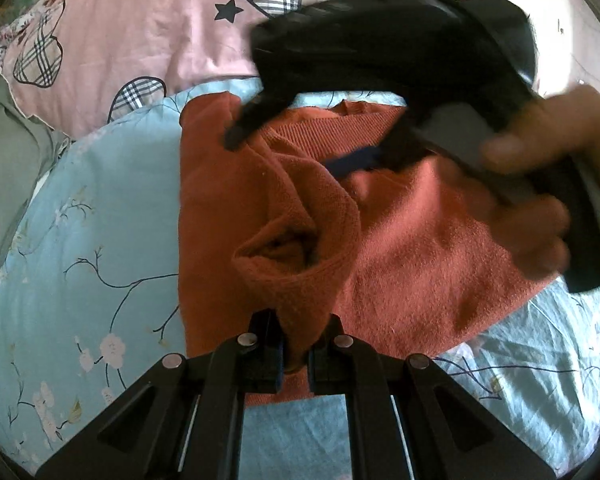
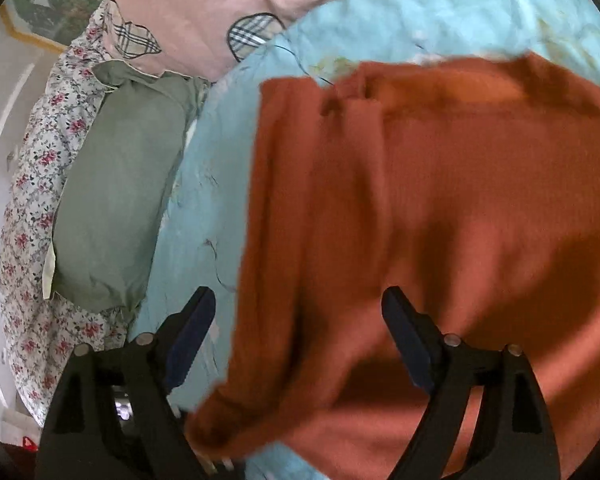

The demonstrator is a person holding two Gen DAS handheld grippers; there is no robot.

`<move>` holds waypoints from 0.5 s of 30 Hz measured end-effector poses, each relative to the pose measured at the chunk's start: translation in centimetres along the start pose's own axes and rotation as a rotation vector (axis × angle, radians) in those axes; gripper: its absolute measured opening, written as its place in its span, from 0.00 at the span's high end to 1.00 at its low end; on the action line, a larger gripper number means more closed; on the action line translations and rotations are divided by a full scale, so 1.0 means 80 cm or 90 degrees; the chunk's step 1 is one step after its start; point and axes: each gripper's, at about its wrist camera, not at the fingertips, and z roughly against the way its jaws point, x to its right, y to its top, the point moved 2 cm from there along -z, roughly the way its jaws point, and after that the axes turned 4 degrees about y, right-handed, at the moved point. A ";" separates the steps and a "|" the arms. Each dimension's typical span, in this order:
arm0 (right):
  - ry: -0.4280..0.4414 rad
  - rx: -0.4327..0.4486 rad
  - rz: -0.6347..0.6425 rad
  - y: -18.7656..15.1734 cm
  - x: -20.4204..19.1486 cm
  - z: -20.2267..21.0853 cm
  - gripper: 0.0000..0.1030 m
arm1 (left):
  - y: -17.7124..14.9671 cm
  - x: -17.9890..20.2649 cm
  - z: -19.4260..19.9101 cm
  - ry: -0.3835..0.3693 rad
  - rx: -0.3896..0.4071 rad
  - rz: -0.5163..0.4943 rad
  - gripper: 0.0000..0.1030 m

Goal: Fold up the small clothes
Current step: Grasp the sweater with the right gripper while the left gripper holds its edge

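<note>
A small rust-orange knit sweater (image 1: 412, 248) lies on a light blue floral sheet (image 1: 92, 240). My left gripper (image 1: 296, 340) is shut on a sleeve cuff (image 1: 296, 280) of the sweater, lifted so its opening faces me. My right gripper (image 1: 292, 152), held by a hand (image 1: 540, 200), hovers over the sweater's collar end with its fingers apart. In the right wrist view the right gripper (image 2: 298, 328) is open and empty just above the sweater (image 2: 440, 208), which fills the right half.
A pink quilt (image 1: 148, 32) with plaid heart patches lies beyond the sheet. A grey-green pillow (image 2: 116, 184) sits on a flowered cover (image 2: 32, 208) left of the sheet (image 2: 420, 12). A white wall edge runs along the far left.
</note>
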 end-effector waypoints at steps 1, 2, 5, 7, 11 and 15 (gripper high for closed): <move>-0.004 0.002 0.005 0.007 -0.003 -0.004 0.17 | 0.000 0.001 -0.001 0.001 -0.001 -0.002 0.94; -0.014 0.002 0.013 0.013 -0.006 -0.009 0.18 | -0.001 0.001 -0.002 0.003 -0.002 -0.003 0.94; -0.040 -0.010 0.014 0.027 -0.001 -0.025 0.61 | -0.001 0.001 -0.005 0.008 -0.008 -0.005 0.94; -0.047 -0.014 0.012 0.028 0.002 -0.030 0.75 | -0.002 0.001 -0.007 0.012 -0.012 -0.004 0.94; -0.069 -0.004 0.049 0.021 -0.005 -0.022 0.82 | 0.000 -0.002 -0.013 0.011 -0.019 -0.003 0.94; -0.076 0.007 0.069 0.019 -0.012 -0.008 0.84 | -0.001 0.003 -0.007 0.013 -0.017 -0.010 0.94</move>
